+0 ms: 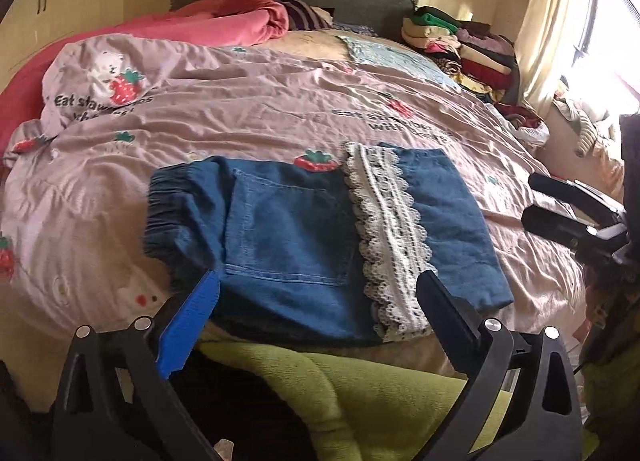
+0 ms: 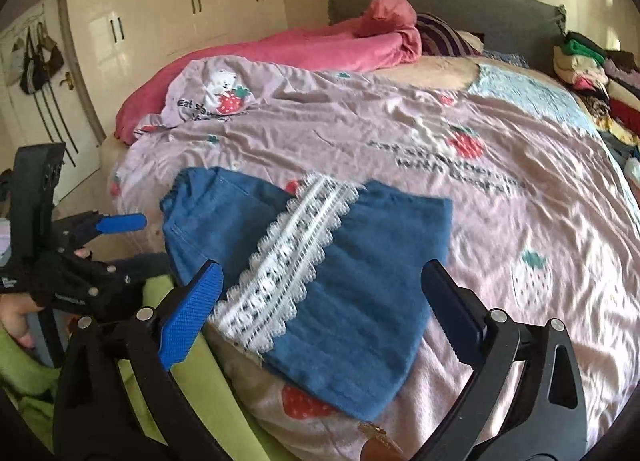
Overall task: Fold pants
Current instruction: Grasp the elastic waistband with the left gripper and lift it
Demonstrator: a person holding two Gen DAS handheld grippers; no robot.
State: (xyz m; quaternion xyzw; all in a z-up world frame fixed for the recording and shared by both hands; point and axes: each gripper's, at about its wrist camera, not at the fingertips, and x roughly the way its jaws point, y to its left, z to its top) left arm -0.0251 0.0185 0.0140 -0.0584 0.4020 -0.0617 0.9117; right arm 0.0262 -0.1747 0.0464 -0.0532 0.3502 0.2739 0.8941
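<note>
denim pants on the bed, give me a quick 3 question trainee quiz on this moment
1. True or false: the left gripper is shut on the denim pants.
2. What runs across the pants? A) a white lace band B) a red belt C) a yellow zip
3. Fill in: the pants lie on a bedspread printed with ____.

Key
1. False: both the left gripper and the right gripper are open, holding nothing.
2. A, the white lace band.
3. Strawberries.
</note>
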